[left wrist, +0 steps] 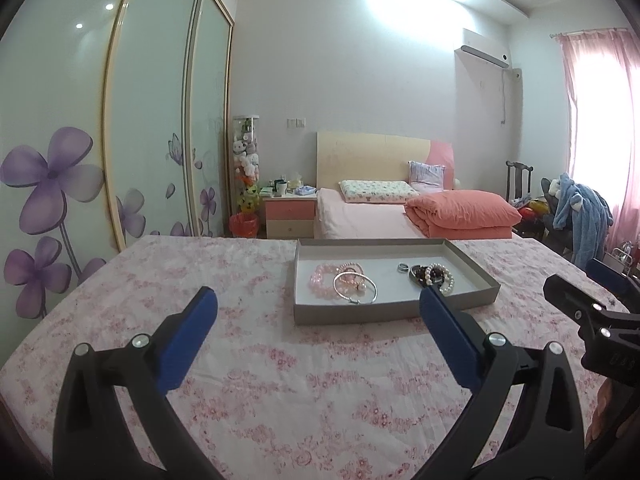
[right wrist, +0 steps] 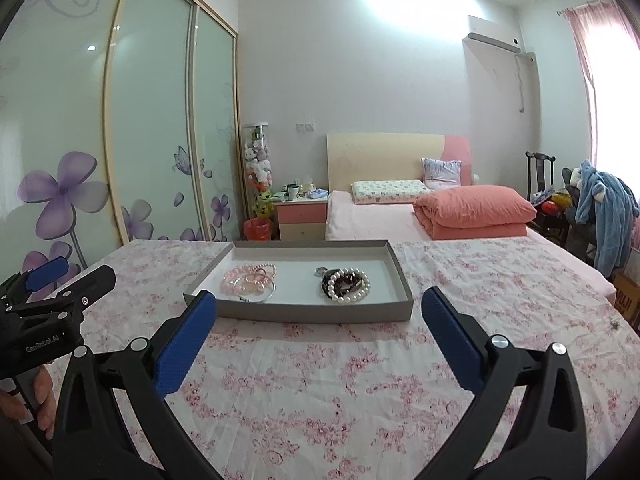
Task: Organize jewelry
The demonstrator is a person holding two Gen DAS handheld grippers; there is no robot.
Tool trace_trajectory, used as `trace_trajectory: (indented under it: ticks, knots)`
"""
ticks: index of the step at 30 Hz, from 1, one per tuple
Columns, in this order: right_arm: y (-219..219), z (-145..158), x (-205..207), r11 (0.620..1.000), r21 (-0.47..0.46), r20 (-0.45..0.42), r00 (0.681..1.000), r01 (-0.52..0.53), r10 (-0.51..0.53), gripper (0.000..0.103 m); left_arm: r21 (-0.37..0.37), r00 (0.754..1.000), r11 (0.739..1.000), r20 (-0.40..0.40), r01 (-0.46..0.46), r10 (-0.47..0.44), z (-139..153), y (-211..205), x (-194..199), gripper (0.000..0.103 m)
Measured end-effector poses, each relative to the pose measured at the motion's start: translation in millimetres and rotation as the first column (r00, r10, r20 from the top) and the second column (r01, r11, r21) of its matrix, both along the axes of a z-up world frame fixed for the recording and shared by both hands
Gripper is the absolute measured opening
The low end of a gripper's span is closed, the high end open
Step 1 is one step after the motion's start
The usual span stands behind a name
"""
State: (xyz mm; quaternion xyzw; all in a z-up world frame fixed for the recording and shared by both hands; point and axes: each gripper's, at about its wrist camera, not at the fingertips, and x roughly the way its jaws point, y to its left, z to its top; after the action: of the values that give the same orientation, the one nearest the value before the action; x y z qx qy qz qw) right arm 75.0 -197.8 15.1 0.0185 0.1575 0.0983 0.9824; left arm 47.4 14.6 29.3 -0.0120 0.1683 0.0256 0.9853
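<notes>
Both spread hand-held grippers, left (left wrist: 318, 304) and right (right wrist: 318, 308), hover empty before the shallow grey cardboard tray (right wrist: 320, 312), probably approaching; next, pinch one bracelet inside.

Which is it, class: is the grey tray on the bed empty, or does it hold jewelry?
Not empty. The grey tray holds pink bead bracelets at left and a white pearl bracelet at right.

— How are the grippers sitting?
— The left gripper (left wrist: 318, 300) is hanging with its blue pads spread wide, nothing between them.
— And the other?
— The right gripper (right wrist: 318, 304) is doing likewise, jaws fully apart, empty, both tilting slightly downward.
</notes>
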Motion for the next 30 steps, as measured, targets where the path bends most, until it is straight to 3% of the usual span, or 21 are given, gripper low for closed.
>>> trace_trajectory:
  ticks: [30]
  knots:
    - [-1.4, -9.0, 0.9, 1.0, 0.015, -0.033, 0.999, 0.007, -0.006, 0.101, -0.004, 0.999, 1.0, -0.035, -0.001, 0.001, -12.9, 0.0, 3.3, 0.099]
